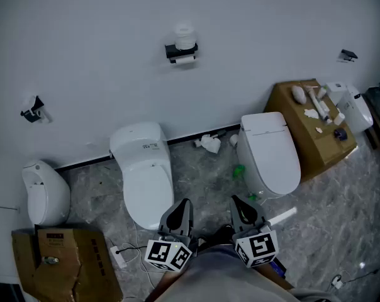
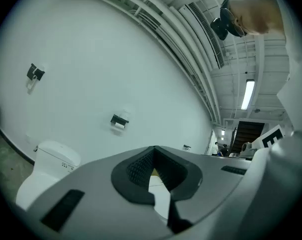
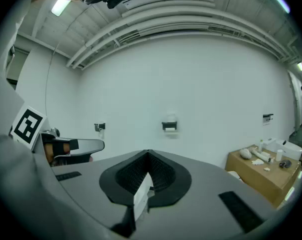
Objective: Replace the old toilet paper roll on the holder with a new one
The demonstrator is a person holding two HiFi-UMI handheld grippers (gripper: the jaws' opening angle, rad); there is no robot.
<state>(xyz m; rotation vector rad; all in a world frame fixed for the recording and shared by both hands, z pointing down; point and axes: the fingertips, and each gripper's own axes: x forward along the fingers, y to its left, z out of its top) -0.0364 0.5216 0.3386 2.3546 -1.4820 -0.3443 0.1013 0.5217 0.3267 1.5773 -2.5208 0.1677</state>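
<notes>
Holder (image 1: 180, 51): sat high on the wall (image 1: 83, 43), well ahead of both, roll axis level
Nearer: left gripper (image 1: 182, 205) looked in line; right gripper (image 1: 238, 201) just beside
Jaws: both pairs were together

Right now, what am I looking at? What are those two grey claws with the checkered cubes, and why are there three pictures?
A person holds a claw-like tool in each hand: the left gripper and the right gripper. The cubes are part of them. One picture comes from a camera on the person's head, looking down. The other two come from cameras riding on the grippers. On the floor stand a left toilet, a right toilet and a box. On the wall is the holder with a roll. Both grippers are shut and hold no roll.
</notes>
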